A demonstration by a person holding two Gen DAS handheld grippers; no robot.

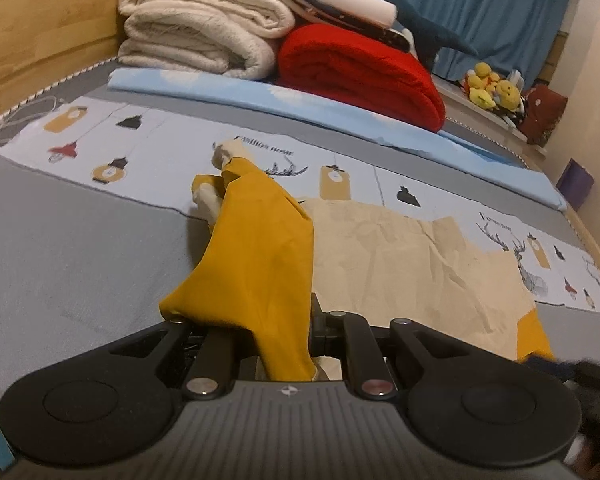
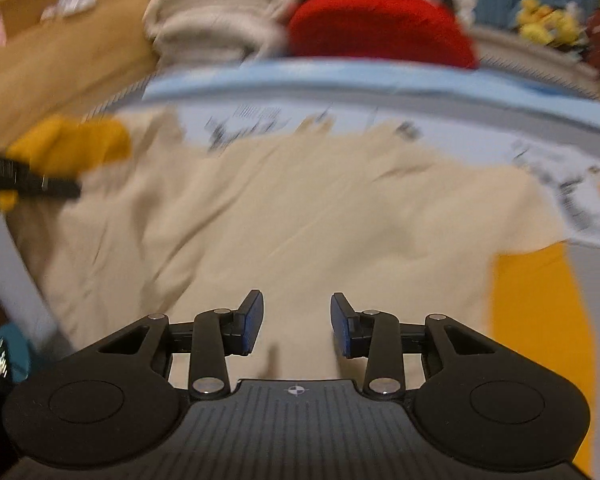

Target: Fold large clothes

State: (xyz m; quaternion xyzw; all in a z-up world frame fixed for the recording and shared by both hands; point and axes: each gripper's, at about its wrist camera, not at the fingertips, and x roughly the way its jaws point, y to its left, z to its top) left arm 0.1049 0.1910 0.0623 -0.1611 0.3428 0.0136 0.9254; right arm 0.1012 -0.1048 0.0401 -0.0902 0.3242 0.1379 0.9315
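On the bed (image 1: 80, 248), our left gripper (image 1: 272, 332) pinches the garment's mustard sleeve (image 1: 256, 240); our right gripper (image 2: 297, 326), apart and empty, could bunch the beige body (image 2: 300, 216).

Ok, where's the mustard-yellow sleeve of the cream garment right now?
In the left wrist view, the mustard-yellow sleeve is pinched in the left gripper, left of the cream garment on the grey bed sheet.

Both pictures have warm, rather dim indoor light, without hard shadows or glare. The left wrist view is sharp, only the bed (image 1: 80, 248) edge bends strongly near the corners from the fisheye lens. The right wrist view is smeared by motion blur; beyond the right gripper (image 2: 297, 322) the blankets (image 2: 220, 24) are unclear.
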